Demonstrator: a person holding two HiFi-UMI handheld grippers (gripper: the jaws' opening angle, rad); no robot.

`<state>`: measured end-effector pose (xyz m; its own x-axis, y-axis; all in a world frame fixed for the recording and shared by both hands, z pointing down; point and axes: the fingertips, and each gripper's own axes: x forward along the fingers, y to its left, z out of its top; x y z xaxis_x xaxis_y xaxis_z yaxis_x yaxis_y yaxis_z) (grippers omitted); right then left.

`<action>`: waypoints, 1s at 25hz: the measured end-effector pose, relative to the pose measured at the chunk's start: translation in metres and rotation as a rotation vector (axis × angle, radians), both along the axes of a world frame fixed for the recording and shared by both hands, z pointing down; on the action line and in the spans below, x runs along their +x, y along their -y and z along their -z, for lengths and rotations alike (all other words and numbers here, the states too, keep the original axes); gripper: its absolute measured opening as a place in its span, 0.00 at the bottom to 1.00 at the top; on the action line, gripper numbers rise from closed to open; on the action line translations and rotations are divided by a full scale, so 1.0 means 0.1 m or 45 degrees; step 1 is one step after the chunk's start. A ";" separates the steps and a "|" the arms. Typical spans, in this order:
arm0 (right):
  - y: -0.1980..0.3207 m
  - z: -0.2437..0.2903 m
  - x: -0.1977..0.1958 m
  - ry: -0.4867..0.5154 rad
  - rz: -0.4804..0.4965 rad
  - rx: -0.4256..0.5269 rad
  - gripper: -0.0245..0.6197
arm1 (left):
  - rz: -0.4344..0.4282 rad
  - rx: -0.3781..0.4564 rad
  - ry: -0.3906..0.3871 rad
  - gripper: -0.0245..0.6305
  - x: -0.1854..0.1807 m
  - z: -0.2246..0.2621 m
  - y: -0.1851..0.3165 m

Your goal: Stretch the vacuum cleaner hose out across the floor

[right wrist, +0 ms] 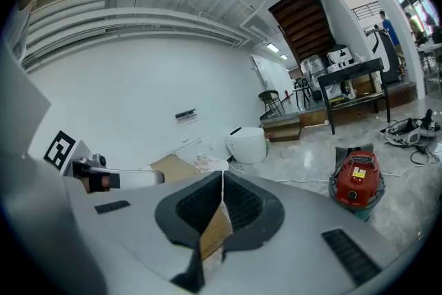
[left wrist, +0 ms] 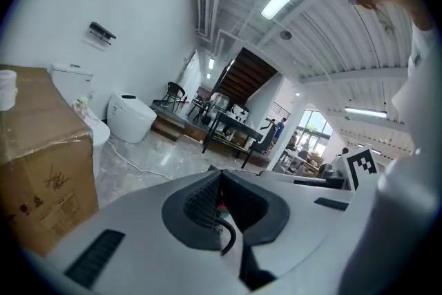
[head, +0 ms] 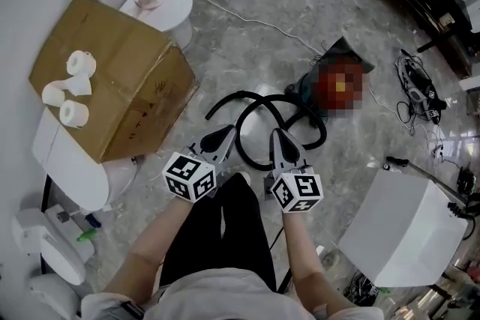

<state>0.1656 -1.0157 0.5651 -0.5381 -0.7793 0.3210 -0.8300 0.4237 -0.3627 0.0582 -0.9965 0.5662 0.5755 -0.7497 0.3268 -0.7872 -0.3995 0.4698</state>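
The left gripper (head: 227, 133) and right gripper (head: 277, 134) both have fingers closed on nothing, at 6 o'clock of the coiled hose (head: 238, 94) on the floor (head: 247, 34).

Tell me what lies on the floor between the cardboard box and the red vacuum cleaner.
In the head view, the looped black hose lies between cardboard box and vacuum cleaner.

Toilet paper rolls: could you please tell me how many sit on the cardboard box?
3, clustered on the box at its left: upper roll, middle roll, lower roll. None looks hidden.
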 end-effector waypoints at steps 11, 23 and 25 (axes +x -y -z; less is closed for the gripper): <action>0.64 -1.14 -0.25 0.150 -0.017 -0.144 0.06 | -0.197 -0.087 0.000 0.05 -0.14 -1.30 0.40; 1.04 -3.05 -0.37 0.097 -0.054 -0.263 0.06 | -0.219 -0.145 0.084 0.05 -0.37 -3.17 0.72; 1.08 -3.29 -0.34 0.073 -0.044 -0.264 0.06 | -0.204 -0.158 0.066 0.05 -0.37 -3.40 0.77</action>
<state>0.1313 -1.1234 0.8938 -0.5346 -0.7180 0.4458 -0.8180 0.3071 -0.4864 0.0212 -1.0734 0.9064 0.6641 -0.6021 0.4432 -0.7427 -0.4629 0.4839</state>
